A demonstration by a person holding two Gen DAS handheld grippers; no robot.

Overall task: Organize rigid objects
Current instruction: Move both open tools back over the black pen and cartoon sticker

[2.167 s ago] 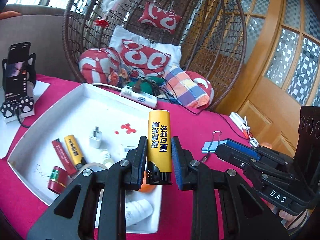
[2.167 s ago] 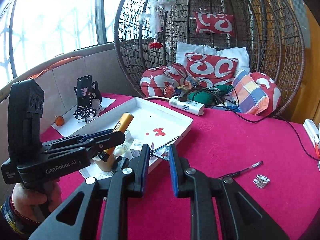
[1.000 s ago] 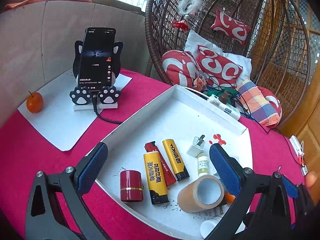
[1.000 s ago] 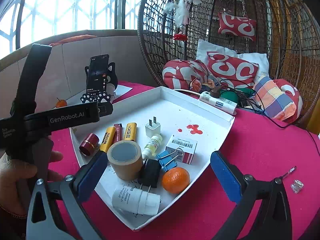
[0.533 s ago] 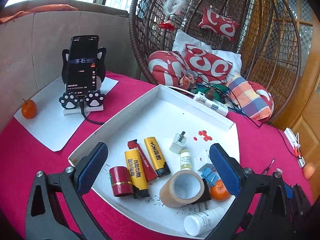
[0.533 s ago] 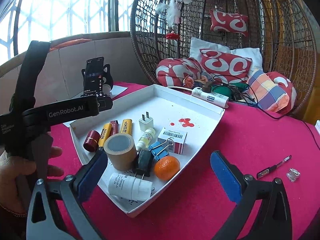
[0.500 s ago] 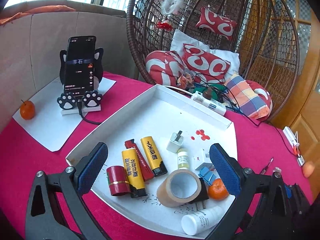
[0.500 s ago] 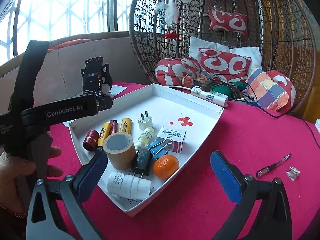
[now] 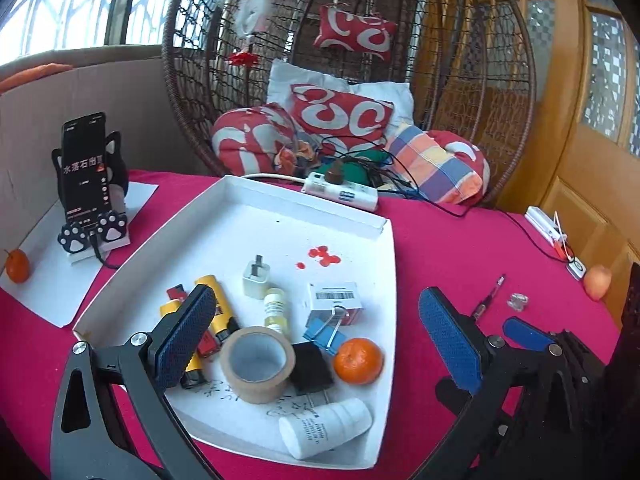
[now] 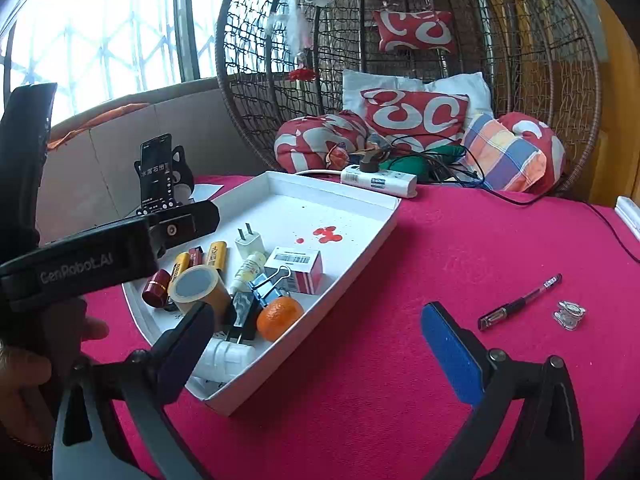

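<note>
Yellow lighter dropped off, both tools now free

The left gripper [image 9: 320, 336] and right gripper [image 10: 320, 344] are hanging wide open, empty; the pen [image 10: 520, 302], probably next, is waiting outside the tray [image 10: 360, 240].

Daylight pours through the window [image 10: 100, 40] at far left, blown out white, leaving soft shadows, sharp centres and heavily bent, darkened fisheye edges.

A tray [image 9: 384, 240] sits on the table [image 10: 460, 240], holding a tape roll [image 9: 258, 364] at its near edge, lighters [image 9: 218, 308] toward the left edge, an orange [image 9: 358, 361] and bottle [image 9: 326, 426] toward the near right corner — a box [image 9: 334, 302] and charger plug [image 9: 256, 280] lie further in. A pen [image 10: 520, 302] lies right of the tray on the table; a power strip [image 9: 340, 192] lies behind the tray; a phone stand [image 9: 86, 184] stands near the table's left edge.
</note>
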